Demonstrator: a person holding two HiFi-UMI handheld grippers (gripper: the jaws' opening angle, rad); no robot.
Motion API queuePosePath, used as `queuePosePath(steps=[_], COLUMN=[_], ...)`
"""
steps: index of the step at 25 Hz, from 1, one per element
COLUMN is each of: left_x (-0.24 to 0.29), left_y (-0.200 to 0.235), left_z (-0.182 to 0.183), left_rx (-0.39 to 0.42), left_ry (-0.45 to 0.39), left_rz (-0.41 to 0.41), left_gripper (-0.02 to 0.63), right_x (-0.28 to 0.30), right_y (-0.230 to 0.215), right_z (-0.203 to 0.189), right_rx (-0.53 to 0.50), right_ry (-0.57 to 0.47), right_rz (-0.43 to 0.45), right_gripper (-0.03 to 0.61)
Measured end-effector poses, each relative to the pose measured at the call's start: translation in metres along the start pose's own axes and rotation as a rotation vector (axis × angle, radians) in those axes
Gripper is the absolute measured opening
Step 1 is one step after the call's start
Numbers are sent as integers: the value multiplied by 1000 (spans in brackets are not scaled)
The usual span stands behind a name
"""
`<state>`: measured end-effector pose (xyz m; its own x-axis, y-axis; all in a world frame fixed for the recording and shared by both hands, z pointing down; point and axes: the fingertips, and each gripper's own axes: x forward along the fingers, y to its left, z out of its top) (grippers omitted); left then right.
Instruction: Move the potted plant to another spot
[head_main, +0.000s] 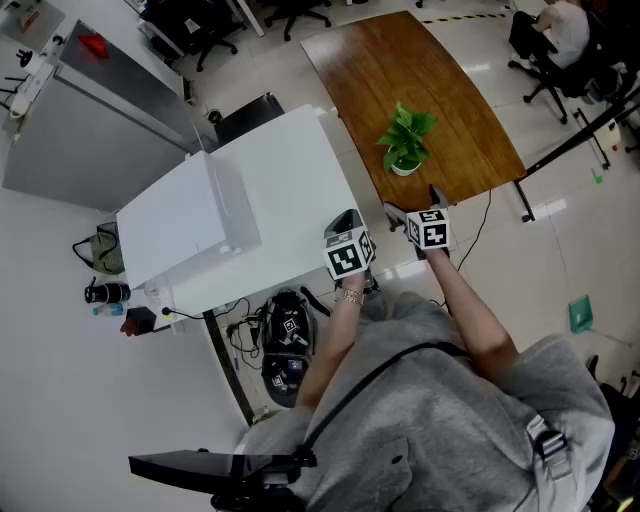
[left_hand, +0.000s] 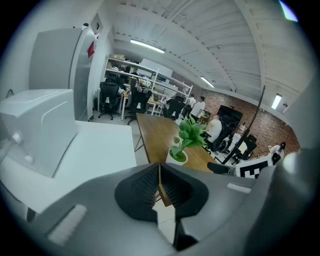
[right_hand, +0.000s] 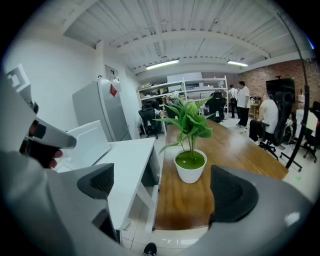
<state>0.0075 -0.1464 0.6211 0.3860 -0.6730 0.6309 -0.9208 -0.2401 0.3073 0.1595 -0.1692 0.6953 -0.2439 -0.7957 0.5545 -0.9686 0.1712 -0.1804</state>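
A: In the head view, where is the potted plant (head_main: 405, 146)?

B: Upright on the wooden table (head_main: 400, 70), near its front edge. It is just beyond the right gripper (head_main: 416, 204) and apart from it. The left gripper (head_main: 346, 218) is by the corner of the white desk (head_main: 270, 180), which stands beside the table.

A: And the left gripper view?

B: The left gripper's (left_hand: 159, 187) dark ribbed pads (left_hand: 142, 185) are pressed together with nothing between them. The plant (left_hand: 186, 137) shows beyond them on the table, to the right of the desk.

A: The right gripper view?

B: Its jaws are spread wide and empty. The plant (right_hand: 190, 145) stands centred in the gap, further along the table, and neither pad touches it. People (right_hand: 243, 102) stand at the far end of the room
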Motion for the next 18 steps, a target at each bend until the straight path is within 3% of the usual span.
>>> queuePosePath(steps=[5, 10, 18], left_x=[29, 66, 91], left_y=[7, 15, 31], left_z=[24, 10, 10], left_rx=[-46, -16, -53], left_ry=[-8, 97, 130], left_rz=[-51, 9, 37], left_gripper=[20, 20, 20], right_x=[66, 117, 166], right_y=[-36, -74, -88], right_z=[26, 26, 12], right_rx=[-42, -49, -127], right_ry=[-45, -33, 31], right_rz=[-30, -60, -64], right_gripper=[584, 584, 586])
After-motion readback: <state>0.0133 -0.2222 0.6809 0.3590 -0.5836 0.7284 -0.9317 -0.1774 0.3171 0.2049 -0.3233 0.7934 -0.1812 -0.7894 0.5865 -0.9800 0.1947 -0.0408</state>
